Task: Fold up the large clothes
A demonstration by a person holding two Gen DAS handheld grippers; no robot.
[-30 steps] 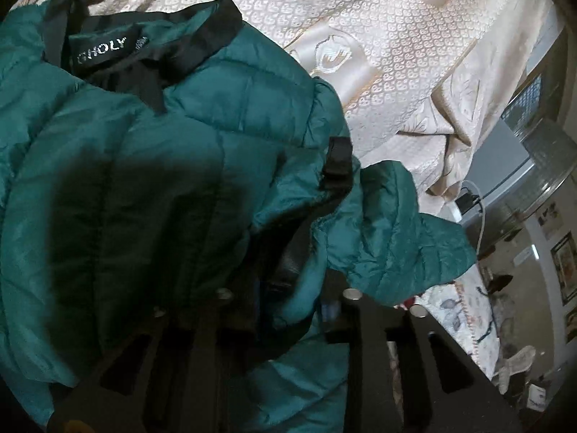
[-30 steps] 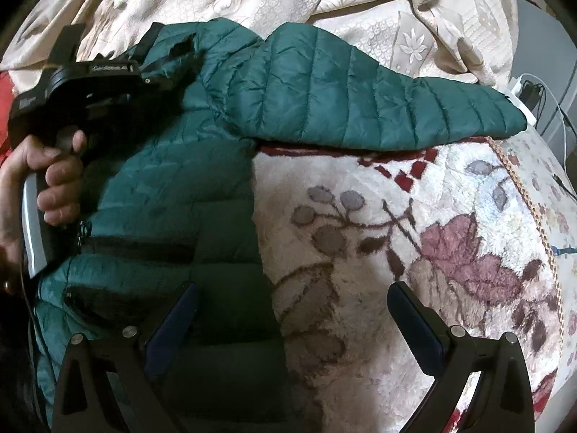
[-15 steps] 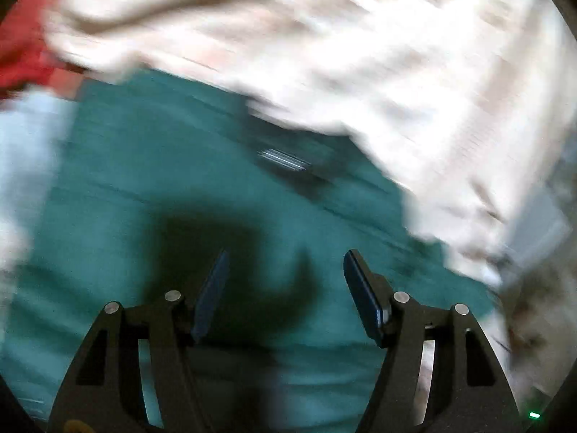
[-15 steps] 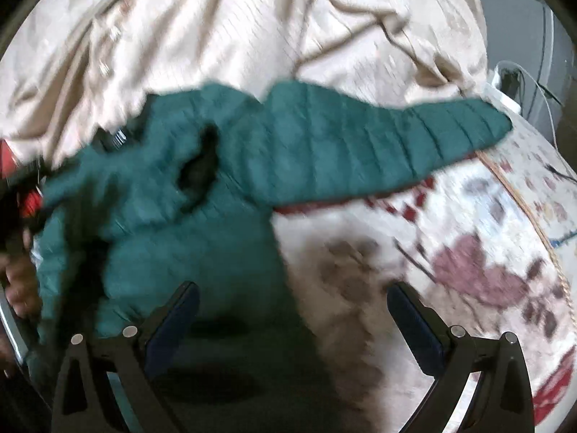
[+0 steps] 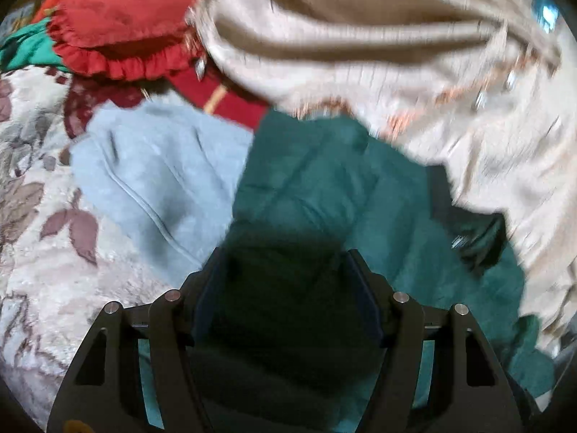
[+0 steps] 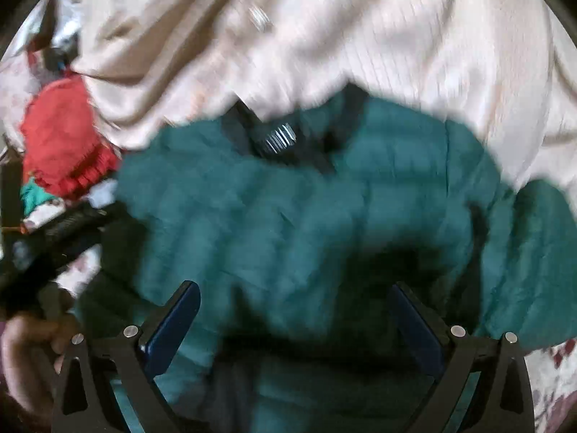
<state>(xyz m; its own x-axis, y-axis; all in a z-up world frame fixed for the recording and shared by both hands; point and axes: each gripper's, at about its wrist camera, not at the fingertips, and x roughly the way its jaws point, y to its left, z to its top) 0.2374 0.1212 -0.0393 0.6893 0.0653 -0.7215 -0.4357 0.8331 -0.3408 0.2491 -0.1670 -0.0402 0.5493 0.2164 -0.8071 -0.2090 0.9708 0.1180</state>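
A teal quilted puffer jacket [image 5: 324,187] lies spread on the bed, its black collar and label [image 6: 279,137] pointing toward the beige cover. My left gripper [image 5: 285,270] is open just above the jacket's left part, with only shadowed fabric below the jaws. My right gripper [image 6: 294,288] stands wide open over the middle of the jacket [image 6: 288,216], below the collar, holding nothing. A hand [image 6: 25,335] and the black housing of the left tool [image 6: 61,231] show at the left edge of the right wrist view. Both views are motion-blurred.
A light blue garment [image 5: 155,180] lies left of the jacket on a floral blanket [image 5: 39,270]. A red frilled pillow [image 5: 119,18] sits at the far left. A crumpled beige cover [image 5: 378,36] borders the jacket's collar side and partly overlaps it.
My left gripper let go of the jacket fabric, opened and swung left toward the blue garment. My right gripper, still open, moved from the floral blanket onto the jacket's middle.
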